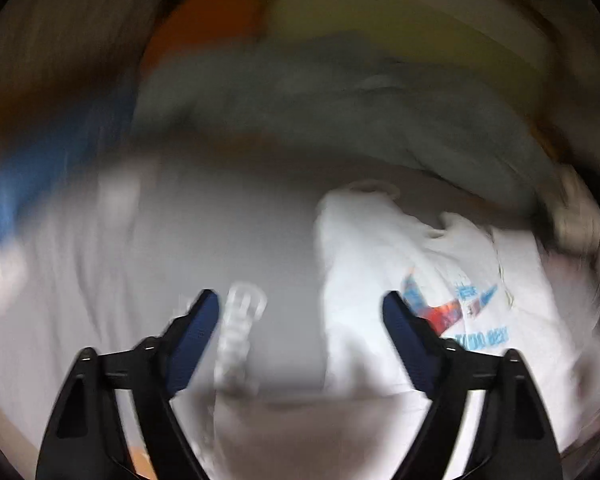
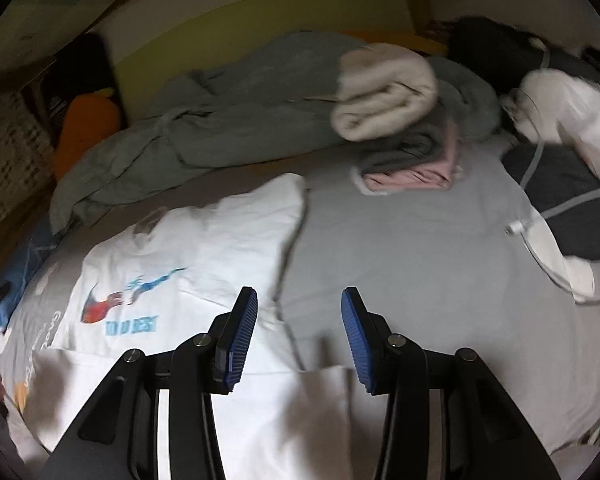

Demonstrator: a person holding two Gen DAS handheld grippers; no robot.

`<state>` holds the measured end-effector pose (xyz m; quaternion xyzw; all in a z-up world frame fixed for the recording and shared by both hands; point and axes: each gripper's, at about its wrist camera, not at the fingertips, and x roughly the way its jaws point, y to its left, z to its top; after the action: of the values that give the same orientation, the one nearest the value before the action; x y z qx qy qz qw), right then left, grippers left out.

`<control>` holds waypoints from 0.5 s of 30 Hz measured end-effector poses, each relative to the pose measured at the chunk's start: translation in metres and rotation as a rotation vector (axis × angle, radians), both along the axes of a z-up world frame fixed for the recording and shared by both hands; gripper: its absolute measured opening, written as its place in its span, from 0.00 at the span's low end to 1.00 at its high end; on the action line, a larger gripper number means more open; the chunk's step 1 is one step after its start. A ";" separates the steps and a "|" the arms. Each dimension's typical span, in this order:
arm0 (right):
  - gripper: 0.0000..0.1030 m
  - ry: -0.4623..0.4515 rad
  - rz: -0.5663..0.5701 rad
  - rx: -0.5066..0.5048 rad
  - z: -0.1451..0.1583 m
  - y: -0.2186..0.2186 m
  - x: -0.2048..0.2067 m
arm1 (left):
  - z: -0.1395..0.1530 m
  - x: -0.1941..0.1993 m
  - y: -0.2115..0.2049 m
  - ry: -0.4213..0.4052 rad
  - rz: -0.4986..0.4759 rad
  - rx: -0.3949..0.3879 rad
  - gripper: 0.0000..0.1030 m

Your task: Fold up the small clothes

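Shirt [image 2: 172,248] lies part-folded on bed [image 2: 400,248] | left gripper [image 1: 300,308] spread wide, empty | right gripper [image 2: 299,308] spread, empty, above shirt edge

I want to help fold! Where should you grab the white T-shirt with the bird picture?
Probably the far corner of the white printed cotton T-shirt, reached by the right tool from the grey bedsheet side. That corner lies flat and bare, and the tool's jaws are open beside the shirt's edge.

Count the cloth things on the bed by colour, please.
White: 1, the printed shirt
Cream: 1, the rolled towel
Pink: 1, the folded cloth
Grey-green: 1, the blanket
Total: 4
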<state>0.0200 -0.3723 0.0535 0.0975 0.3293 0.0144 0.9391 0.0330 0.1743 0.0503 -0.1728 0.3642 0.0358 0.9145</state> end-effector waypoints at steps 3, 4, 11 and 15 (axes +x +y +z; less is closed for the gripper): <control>0.67 -0.049 0.040 -0.069 0.009 0.025 -0.001 | -0.027 -0.007 0.043 0.030 0.068 -0.150 0.69; 0.67 -0.060 0.069 -0.089 0.012 0.033 0.002 | -0.031 -0.007 0.049 0.033 0.084 -0.136 0.67; 0.67 -0.011 0.198 -0.202 0.010 0.085 0.058 | -0.039 0.031 0.044 0.039 -0.024 -0.174 0.66; 0.67 0.020 0.266 -0.139 -0.003 0.106 0.067 | -0.060 0.069 0.034 0.180 -0.023 -0.149 0.65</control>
<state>0.0871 -0.2665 0.0506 -0.0121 0.3491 0.1146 0.9300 0.1023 0.2087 -0.0092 -0.2320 0.4483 0.0133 0.8632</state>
